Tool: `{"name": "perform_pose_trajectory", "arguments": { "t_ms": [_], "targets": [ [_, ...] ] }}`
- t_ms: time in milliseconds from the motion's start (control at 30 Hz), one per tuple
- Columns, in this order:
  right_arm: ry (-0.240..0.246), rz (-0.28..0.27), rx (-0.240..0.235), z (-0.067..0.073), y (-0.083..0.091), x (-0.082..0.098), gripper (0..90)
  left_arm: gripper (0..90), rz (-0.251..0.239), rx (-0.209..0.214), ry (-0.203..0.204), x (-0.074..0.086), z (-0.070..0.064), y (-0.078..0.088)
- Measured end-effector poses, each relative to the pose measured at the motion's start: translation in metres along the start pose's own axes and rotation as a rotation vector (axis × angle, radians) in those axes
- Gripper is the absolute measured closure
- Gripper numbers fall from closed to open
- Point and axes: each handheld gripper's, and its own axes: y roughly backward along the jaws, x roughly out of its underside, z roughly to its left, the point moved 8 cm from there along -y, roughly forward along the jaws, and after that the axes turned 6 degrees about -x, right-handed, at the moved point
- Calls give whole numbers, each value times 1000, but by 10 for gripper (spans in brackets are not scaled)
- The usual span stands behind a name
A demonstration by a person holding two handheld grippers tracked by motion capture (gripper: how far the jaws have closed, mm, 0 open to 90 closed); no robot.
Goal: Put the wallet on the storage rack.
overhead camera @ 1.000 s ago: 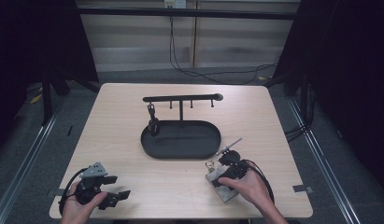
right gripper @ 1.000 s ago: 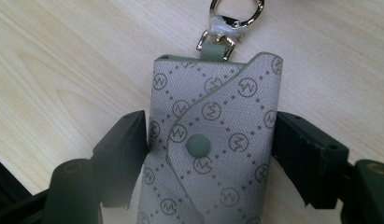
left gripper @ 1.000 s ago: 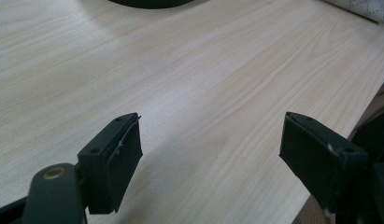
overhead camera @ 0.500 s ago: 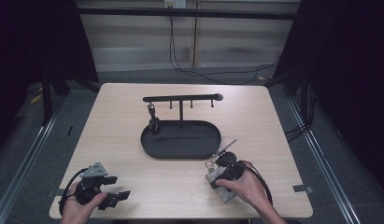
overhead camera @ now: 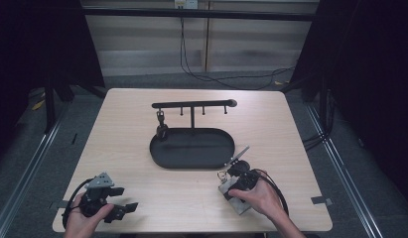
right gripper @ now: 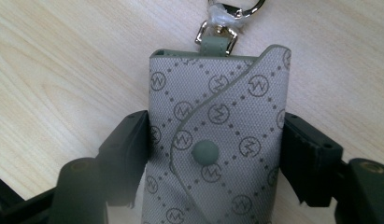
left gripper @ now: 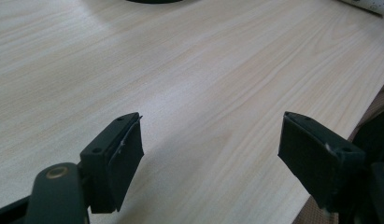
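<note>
- Right gripper (right gripper: 213, 149): jaws have just been closing and now press both long edges of the grey key pouch (right gripper: 217, 140), which lies flat on the table (overhead camera: 142, 124) near the black tray (overhead camera: 191, 148).
- Left gripper (left gripper: 210, 149): wide open, empty, idle.
- Before lifting, confirm a square, firm grip; keep the clasp (right gripper: 234, 9) free for the hook rack (overhead camera: 191, 104).
</note>
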Motion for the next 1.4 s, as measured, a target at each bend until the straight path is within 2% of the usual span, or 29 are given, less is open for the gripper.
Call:
{"name": "perform_pose_trajectory", "arguments": {
  "t_ms": [233,400,667,933,1167,1233,1400],
  "targets": [
    [-9,12,-2,-1,3,-1,342,218,2,5,-1,0,0,0],
    [-12,14,-24,-1,9,-1,347,218,-4,4,4,0,0,0],
    [-9,28,-14,1,20,-5,348,218,-3,5,3,-1,0,0],
    [24,53,0,1,30,-7,349,218,-1,8,6,0,0,0],
    [12,65,-20,0,38,-9,350,218,1,11,7,-1,1,1],
    [1,53,-30,0,41,-10,350,218,5,13,6,0,1,0],
    [10,61,-15,-3,49,-13,351,218,7,24,22,-1,1,-1]
  ]
}}
